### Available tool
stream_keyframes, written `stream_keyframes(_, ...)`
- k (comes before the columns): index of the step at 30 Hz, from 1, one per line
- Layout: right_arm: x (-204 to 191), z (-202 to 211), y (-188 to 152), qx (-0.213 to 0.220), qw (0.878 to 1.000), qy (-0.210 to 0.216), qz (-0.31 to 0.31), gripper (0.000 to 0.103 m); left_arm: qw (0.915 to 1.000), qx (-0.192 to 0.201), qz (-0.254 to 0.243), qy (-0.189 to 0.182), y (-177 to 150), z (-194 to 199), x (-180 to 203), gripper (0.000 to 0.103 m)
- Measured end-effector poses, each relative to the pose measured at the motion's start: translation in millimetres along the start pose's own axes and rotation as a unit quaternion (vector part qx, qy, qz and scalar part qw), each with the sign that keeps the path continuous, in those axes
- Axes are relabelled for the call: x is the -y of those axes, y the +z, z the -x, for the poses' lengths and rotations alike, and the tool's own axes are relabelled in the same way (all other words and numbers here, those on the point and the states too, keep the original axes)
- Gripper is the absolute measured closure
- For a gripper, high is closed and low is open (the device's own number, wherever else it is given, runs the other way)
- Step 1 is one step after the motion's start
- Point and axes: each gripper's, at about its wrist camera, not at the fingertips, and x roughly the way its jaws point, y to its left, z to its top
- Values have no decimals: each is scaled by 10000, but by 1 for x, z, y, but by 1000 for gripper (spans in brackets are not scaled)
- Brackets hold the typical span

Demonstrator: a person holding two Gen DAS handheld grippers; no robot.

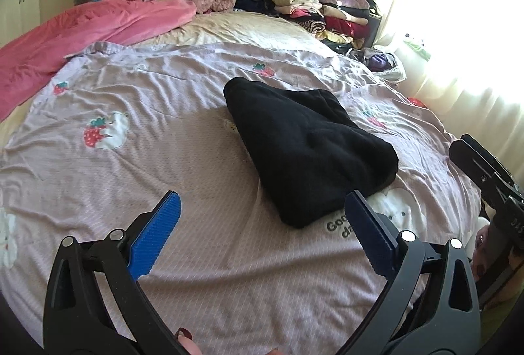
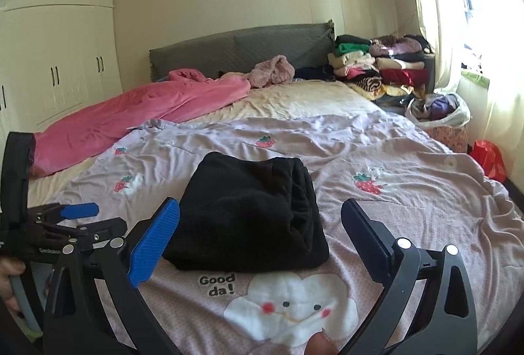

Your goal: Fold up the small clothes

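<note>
Right wrist view: a folded black garment (image 2: 249,211) lies mid-frame on the bed (image 2: 409,224) (lilac cover), both grippers' jaws wide, empty.

bed (image 2: 409,224): lilac strawberry cover | folded black garment (image 2: 249,211) centre | pink blanket (image 2: 131,116) left

A folded garment (image 2: 249,211) lies mid-bedspread (image 2: 409,224), stacked clothes (image 2: 376,67) far behind it beside the headboard (image 2: 242,50).
</note>
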Motion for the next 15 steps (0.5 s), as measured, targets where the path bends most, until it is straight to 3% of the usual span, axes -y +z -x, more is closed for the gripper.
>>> stream_keyframes(5, -8, 11, -16, -45, 10000, -67, 0, 5, 10000, 12, 28, 36, -12, 14, -4, 9)
stream_keyframes(15, -16, -1, -69, -777, 9966, -247, 80, 5, 9990, -375, 51, 223, -49, -2, -22, 9)
